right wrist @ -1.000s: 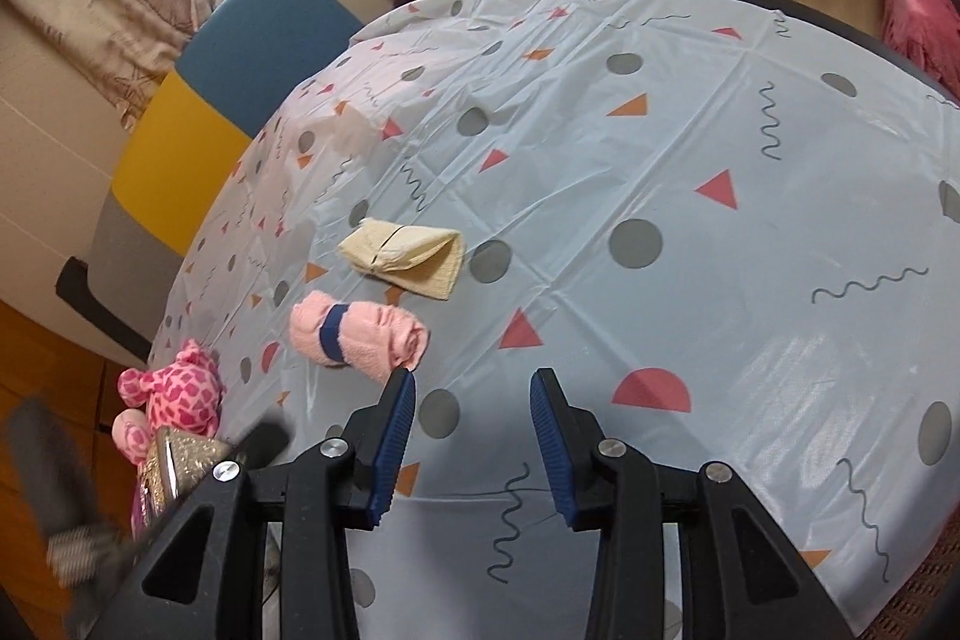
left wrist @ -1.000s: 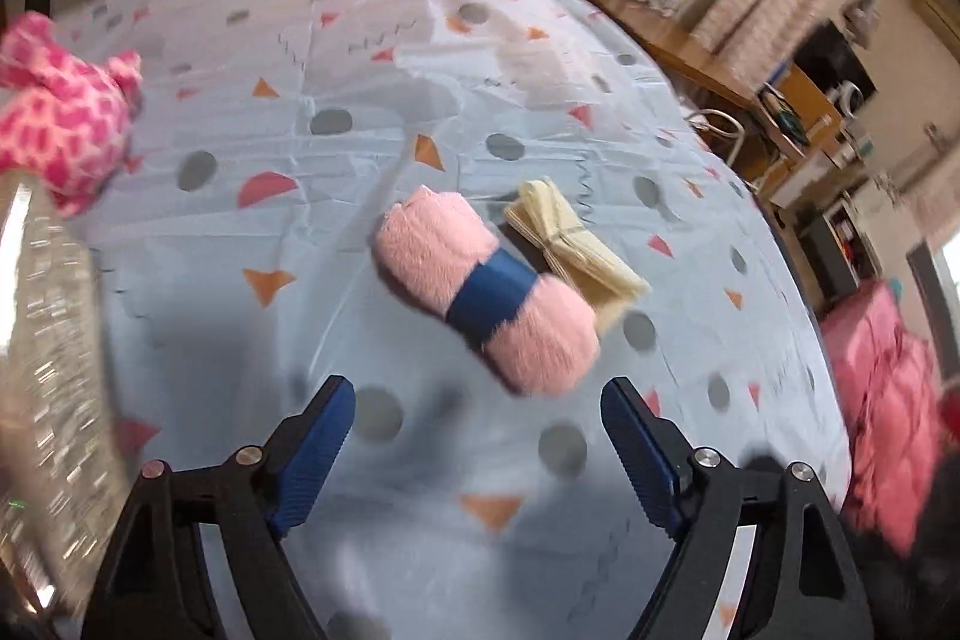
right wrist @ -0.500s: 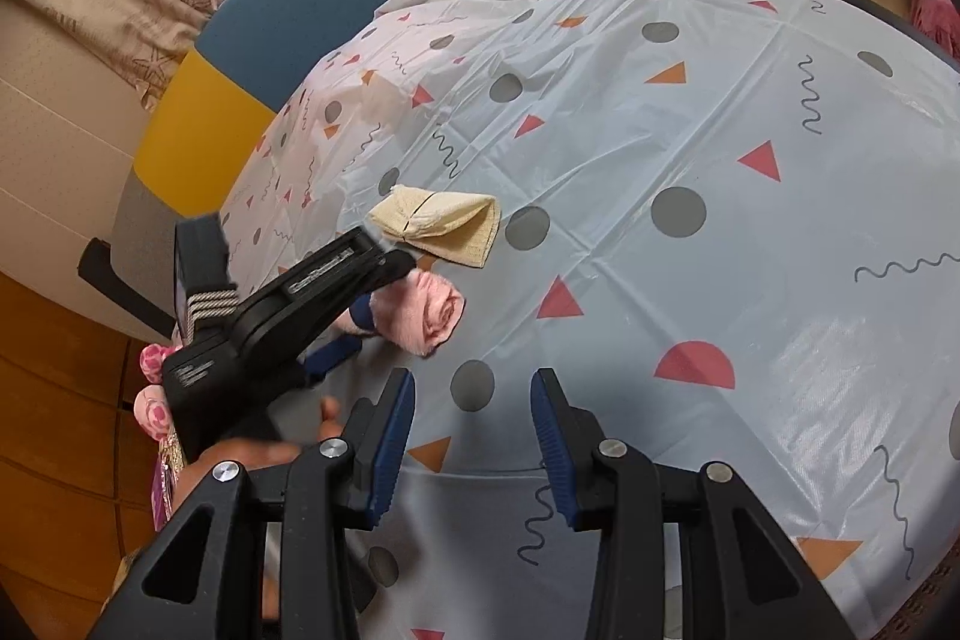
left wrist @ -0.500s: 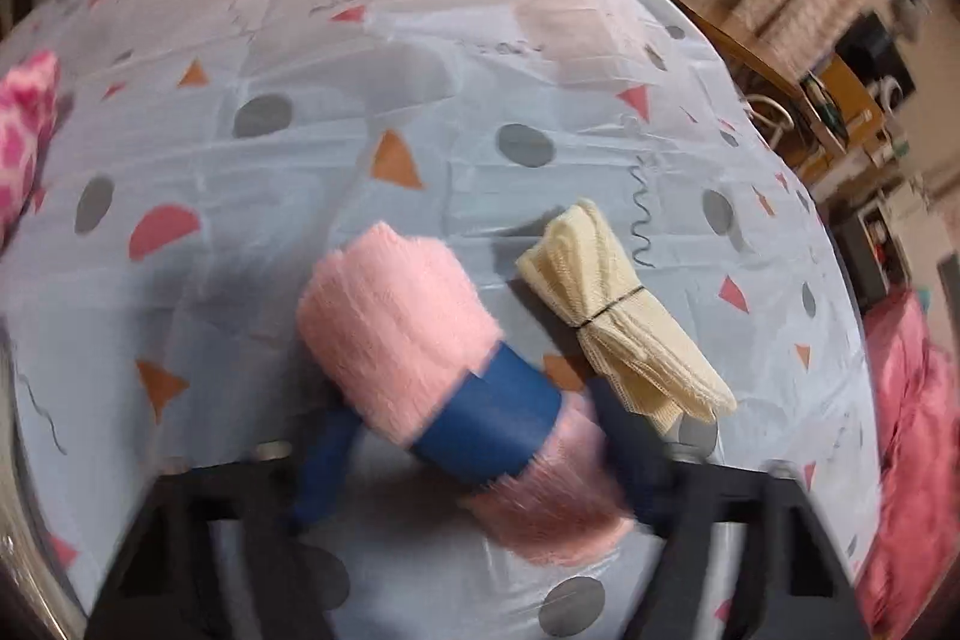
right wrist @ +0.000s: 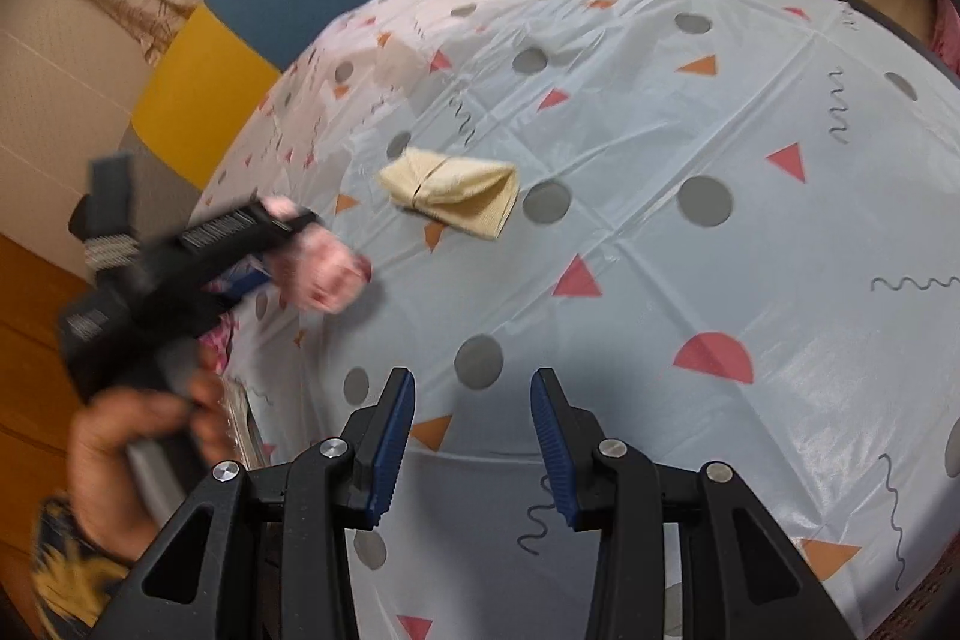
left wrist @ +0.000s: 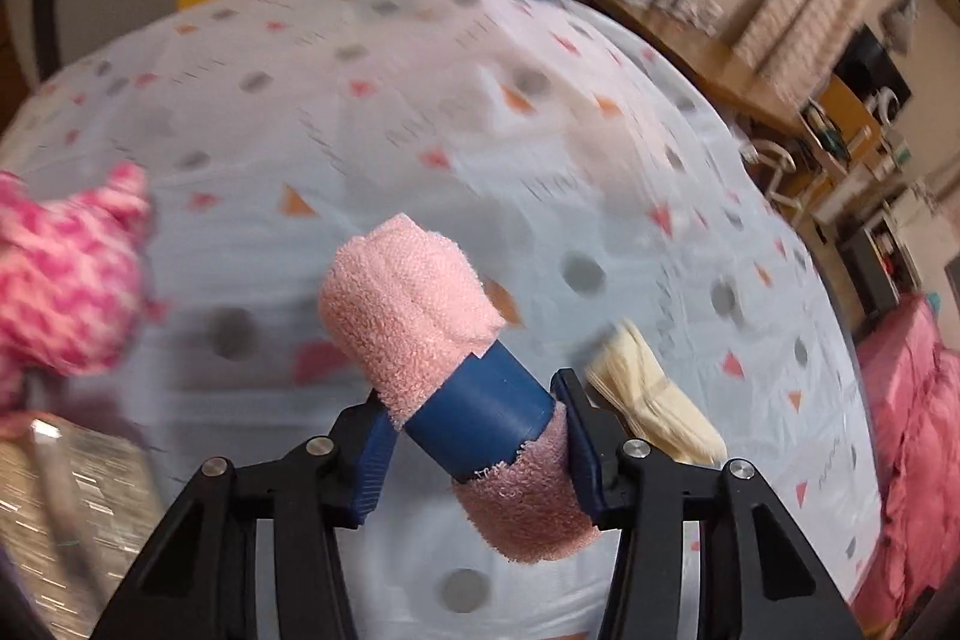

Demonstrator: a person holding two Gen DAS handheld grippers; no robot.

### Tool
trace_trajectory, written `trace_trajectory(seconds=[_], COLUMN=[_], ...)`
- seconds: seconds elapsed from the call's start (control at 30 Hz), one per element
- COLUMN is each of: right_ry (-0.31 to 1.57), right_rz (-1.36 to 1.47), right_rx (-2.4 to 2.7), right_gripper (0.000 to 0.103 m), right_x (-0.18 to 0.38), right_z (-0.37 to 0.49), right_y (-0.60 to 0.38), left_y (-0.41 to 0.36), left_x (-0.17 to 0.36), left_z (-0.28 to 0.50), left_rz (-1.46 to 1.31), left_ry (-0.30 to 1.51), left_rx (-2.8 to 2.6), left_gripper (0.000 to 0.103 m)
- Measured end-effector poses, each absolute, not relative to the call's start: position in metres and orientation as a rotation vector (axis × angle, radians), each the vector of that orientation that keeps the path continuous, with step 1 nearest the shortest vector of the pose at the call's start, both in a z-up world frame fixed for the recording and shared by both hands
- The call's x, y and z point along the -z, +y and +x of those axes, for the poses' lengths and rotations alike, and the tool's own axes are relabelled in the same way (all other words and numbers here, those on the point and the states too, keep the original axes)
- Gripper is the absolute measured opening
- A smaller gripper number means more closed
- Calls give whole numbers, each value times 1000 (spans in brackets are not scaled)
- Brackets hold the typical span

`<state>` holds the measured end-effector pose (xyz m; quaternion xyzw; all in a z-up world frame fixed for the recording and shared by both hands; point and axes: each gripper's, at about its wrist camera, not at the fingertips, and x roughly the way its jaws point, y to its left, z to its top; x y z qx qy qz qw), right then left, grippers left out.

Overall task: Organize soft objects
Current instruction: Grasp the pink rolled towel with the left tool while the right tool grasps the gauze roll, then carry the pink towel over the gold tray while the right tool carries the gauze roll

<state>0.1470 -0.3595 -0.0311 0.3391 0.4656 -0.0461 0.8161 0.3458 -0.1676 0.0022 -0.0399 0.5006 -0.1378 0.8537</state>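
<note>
Pink rolled towel (left wrist: 432, 340) sits clamped at its blue band in the left gripper (left wrist: 474, 436), jaws just closed, for carrying; right gripper (right wrist: 474, 436) idles, jaws apart, empty.

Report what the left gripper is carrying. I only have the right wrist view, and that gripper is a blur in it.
Observer: The left gripper is shut on the pink towel roll. Its jaws have just been closing and now clamp the roll at its blue band.
Operator: Name whatever lies to the left of the roll.
Observer: A pink-and-white plush toy sits at the left edge, with a shiny silvery thing below it in the picture.
</note>
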Motion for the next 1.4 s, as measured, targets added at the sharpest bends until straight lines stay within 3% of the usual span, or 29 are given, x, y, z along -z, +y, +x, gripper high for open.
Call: trace_trajectory(seconds=[0.37, 0.43, 0.5, 0.8, 1.0, 1.4], right_ry=[1038, 1049, 1061, 1159, 1149, 1190], right_rz=[293, 219, 163, 79, -11, -9], right_rx=[66, 62, 61, 22, -20, -64], right_gripper=[40, 43, 54, 60, 44, 44], right_x=[24, 30, 37, 75, 74, 76], right_z=[252, 273, 292, 329, 319, 273], right_y=[-347, -343, -340, -325, -302, -266], left_y=[-16, 16, 42, 146, 187, 195], left_x=[-76, -85, -91, -82, -55, -35], left_z=[338, 330, 322, 270, 216, 109], left_rz=[-199, -223, -234, -246, -274, -205], left_ry=[915, 895, 882, 866, 876, 826], left_rx=[123, 89, 64, -74, -136, -178], left_gripper=[50, 50, 50, 50, 50, 51])
